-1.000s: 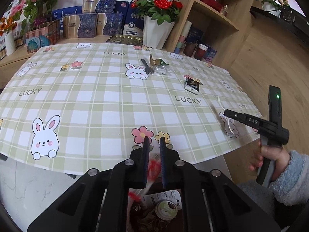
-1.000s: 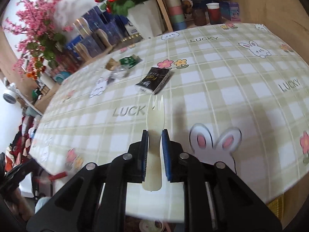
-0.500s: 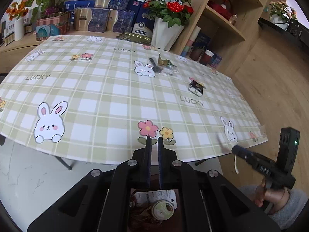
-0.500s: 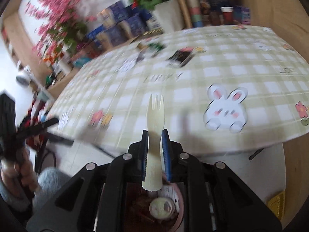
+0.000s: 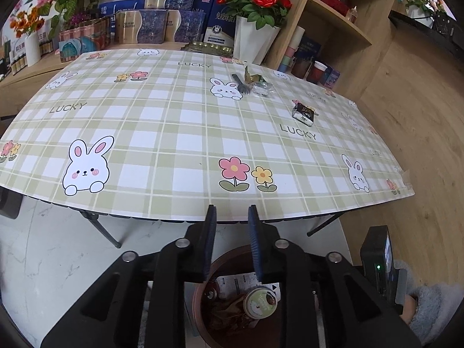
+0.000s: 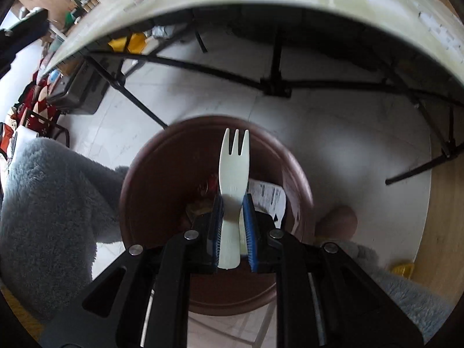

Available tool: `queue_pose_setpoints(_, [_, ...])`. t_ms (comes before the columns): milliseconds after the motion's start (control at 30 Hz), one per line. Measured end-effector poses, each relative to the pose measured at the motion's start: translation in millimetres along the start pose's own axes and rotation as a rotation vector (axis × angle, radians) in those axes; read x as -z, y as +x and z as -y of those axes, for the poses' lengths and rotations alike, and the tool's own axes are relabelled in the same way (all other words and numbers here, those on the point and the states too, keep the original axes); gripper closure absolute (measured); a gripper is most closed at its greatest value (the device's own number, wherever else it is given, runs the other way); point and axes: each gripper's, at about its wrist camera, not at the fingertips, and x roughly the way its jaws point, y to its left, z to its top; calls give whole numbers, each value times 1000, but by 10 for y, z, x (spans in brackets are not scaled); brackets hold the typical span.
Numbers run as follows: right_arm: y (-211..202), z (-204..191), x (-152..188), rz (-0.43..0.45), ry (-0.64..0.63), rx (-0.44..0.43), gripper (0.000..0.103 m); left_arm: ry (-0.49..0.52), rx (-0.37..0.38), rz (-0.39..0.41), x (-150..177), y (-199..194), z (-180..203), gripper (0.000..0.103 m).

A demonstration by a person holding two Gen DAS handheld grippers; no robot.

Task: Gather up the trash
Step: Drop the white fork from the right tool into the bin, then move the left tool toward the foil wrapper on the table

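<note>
My right gripper [image 6: 233,203] points down into a brown trash bin [image 6: 139,174] on the floor by the table edge. A cream plastic fork [image 6: 234,162] stands between its jaws, which are opening; a thin gap shows beside the right pad. The left gripper [image 5: 230,217] hovers over the same bin [image 5: 200,304], its jaws opening with nothing between them. Papers and a round lid [image 5: 260,301] lie in the bin. On the checked tablecloth [image 5: 174,133] remain a black wrapper [image 5: 303,113], a dark fork [image 5: 240,85], a green-gold wrapper [image 5: 252,76] and clear plastic [image 5: 262,90].
A white vase of red roses [image 5: 252,37], gift boxes [image 5: 156,26] and a wooden shelf [image 5: 333,14] with cups [image 5: 316,69] line the table's far side. Black folding table legs [image 6: 275,58] cross behind the bin. A grey fleece sleeve [image 6: 52,203] sits left of it.
The right gripper swung with the cream fork from above the table down over the bin. The left gripper's red scrap is gone, and its jaws have spread apart.
</note>
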Motion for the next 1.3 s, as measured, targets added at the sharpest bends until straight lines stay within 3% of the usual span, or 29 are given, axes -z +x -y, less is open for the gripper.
queue_pose_setpoints(67, [-95,14,-13,40,11,4,55,-1,1,1,0,3,-2,70])
queue_pose_setpoints(200, [-326,103,-64,122,33,26,38,-1,3,10,-5,-12,16,54])
queue_pose_setpoints(267, [-471,125,-79,185,42,55,10,5,6,21,-6,-31,29,38])
queue_pose_setpoints(300, [-571,131,-89,229,46,72,7,5,6,27,-11,-40,38,34])
queue_pose_setpoints(367, [-754,144,-132,294,53,89,6,8,2,40,-24,-63,48,18])
queue_pose_setpoints(467, [-969,170,-199,372,57,137,6,14,-14,55,-64,-85,66,7])
queue_pose_setpoints(600, [-1188,259,-308,454,67,172,6,31,-35,58,-154,-63,70,6])
queue_pose_setpoints(967, [-1308,751,-576,488,187,209,6,89,24,10,-525,208,131,6])
queue_pose_setpoints(1133, [-1208,1014,-793,474,223,135,6,90,93,-2,-953,506,211,6])
queue_pose_setpoints(1300, [-1154,1148,-1070,485,221,227,6,74,131,-32,-1493,1003,295,6])
